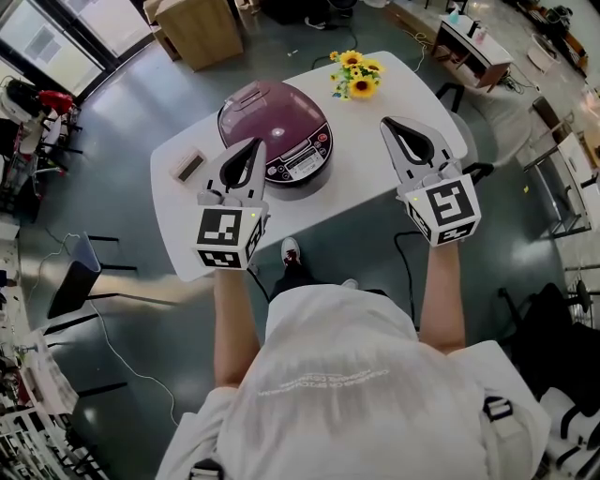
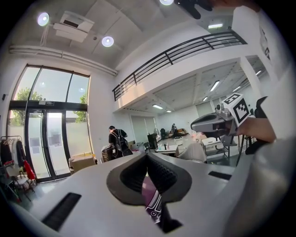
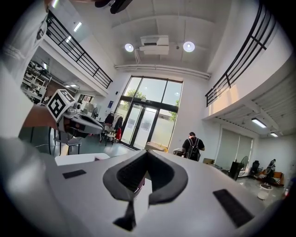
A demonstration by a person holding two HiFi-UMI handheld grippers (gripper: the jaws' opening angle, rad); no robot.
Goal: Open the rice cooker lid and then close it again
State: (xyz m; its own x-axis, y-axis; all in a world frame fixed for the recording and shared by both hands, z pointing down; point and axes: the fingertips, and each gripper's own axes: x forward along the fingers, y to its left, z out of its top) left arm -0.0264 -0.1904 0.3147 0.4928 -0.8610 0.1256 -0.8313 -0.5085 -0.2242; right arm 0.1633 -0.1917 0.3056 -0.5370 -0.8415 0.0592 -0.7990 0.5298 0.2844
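A maroon rice cooker (image 1: 274,131) with its lid down stands on the white table (image 1: 394,94); its control panel faces the person. My left gripper (image 1: 257,142) hovers over the cooker's near left side, jaws shut and empty. In the left gripper view a sliver of the maroon cooker (image 2: 151,194) shows below the closed left gripper (image 2: 147,155). My right gripper (image 1: 390,123) is held above the table to the right of the cooker, shut with nothing in it. In the right gripper view the closed right gripper (image 3: 147,152) points across the table, and the left gripper (image 3: 99,126) shows at left.
A bunch of yellow flowers (image 1: 356,73) lies at the table's far edge. A small tan box (image 1: 188,166) sits on the table's left end. A wooden cabinet (image 1: 199,28) stands beyond the table. A person with a backpack (image 3: 192,148) stands far across the hall.
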